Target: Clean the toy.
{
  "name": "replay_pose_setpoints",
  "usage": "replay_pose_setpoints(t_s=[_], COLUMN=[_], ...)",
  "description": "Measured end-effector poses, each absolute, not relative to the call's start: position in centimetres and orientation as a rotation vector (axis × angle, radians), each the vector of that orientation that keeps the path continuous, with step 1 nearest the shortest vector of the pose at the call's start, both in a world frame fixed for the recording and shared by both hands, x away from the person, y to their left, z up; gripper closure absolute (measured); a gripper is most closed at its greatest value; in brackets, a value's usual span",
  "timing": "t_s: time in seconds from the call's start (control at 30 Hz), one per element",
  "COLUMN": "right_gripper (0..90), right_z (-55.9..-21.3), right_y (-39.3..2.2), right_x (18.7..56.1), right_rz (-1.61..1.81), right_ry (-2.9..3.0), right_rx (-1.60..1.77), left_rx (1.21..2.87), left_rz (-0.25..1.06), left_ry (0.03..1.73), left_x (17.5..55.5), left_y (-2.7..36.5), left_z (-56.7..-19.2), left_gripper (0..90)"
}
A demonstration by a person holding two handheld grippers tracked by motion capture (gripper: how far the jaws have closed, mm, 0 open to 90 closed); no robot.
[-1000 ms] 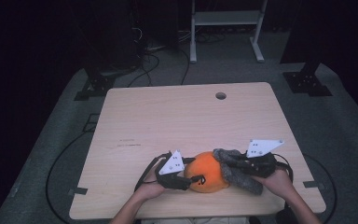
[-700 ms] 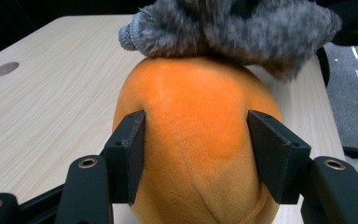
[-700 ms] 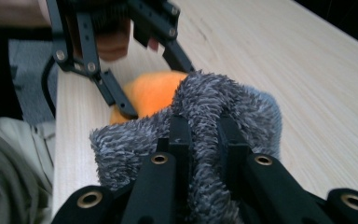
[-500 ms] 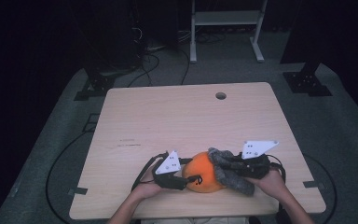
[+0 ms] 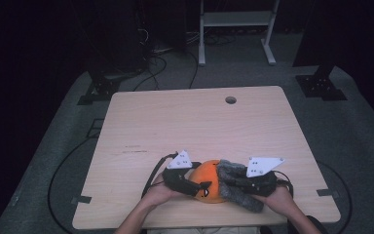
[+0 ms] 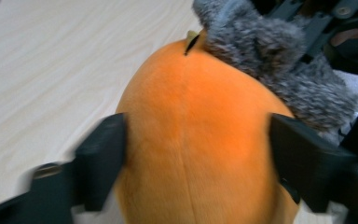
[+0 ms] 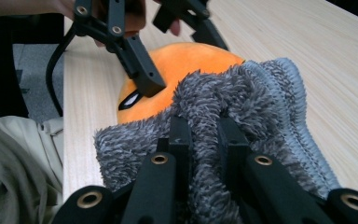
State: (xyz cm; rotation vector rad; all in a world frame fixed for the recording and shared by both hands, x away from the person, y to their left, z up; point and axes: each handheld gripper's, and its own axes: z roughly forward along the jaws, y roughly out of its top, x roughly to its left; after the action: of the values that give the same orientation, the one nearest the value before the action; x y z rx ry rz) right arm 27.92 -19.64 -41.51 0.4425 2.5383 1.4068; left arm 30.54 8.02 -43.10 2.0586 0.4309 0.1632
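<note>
A round orange plush toy [image 5: 205, 179] lies near the table's front edge. My left gripper [image 5: 198, 186] comes at it from the left, and its jaws have just been opening. In the left gripper view its pads [image 6: 103, 158] still touch both flanks of the orange plush toy [image 6: 196, 140]. My right gripper [image 7: 203, 123] is shut on a grey fuzzy cloth [image 7: 242, 98], pinching a fold of it. That grey fuzzy cloth [image 5: 238, 187] drapes over the toy's right side. The toy's far underside is hidden.
The light wooden table [image 5: 199, 122] has a small round hole [image 5: 231, 100] near its far edge. A white rack [image 5: 233, 19] and cables [image 5: 151, 53] stand on the dark floor behind. The person's trouser leg [image 7: 9, 182] is just below the front edge.
My right gripper has slid a little to the left with the grey cloth, further onto the plush. The left gripper's jaws stand wider around the plush than before.
</note>
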Motion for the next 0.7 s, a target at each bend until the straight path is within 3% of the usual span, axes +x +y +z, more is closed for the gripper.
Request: replay_pose_setpoints(t_s=[0.1, 0.2, 0.3, 0.37, 0.43, 0.5, 0.57, 0.7], right_gripper=[78.7, 78.7, 78.5, 78.6, 78.6, 78.5, 78.6, 78.2], right_z=[-40.8, -39.2, -38.9, -39.5, -40.2, -40.6, -40.5, -41.1], right_y=[-20.4, -20.8, -20.3, -19.9, -19.1, -18.0, -17.7, -19.2], right_x=[28.6, 29.4, 30.7, 31.4, 31.8, 31.4, 31.3, 31.2], right_rz=[1.439, 1.493, 1.488, 1.500, 1.535, 1.528, 1.508, 1.514], right_ry=[2.506, 2.426, 2.425, 2.446, 2.461, 2.471, 2.458, 2.432], right_rx=[0.490, 0.506, 0.529, 0.547, 0.560, 0.528, 0.513, 0.563], left_rx=[2.016, 2.021, 2.027, 2.022, 2.016, 2.028, 2.019, 2.022], left_rz=[0.262, 0.393, 0.393, 0.356, 0.293, 0.267, 0.298, 0.285], left_ry=[0.366, 0.260, 0.202, 0.267, 0.382, 0.439, 0.433, 0.437], left_x=[30.5, 30.8, 31.1, 31.5, 32.0, 32.2, 31.7, 31.3], left_y=[7.8, 7.2, 7.1, 7.4, 7.6, 7.9, 8.4, 9.3], left_z=[-42.3, -41.6, -41.8, -42.1, -42.3, -42.7, -43.0, -43.4], left_gripper=[41.3, 43.6, 43.0, 35.6, 20.8, 16.3, 28.7, 34.4])
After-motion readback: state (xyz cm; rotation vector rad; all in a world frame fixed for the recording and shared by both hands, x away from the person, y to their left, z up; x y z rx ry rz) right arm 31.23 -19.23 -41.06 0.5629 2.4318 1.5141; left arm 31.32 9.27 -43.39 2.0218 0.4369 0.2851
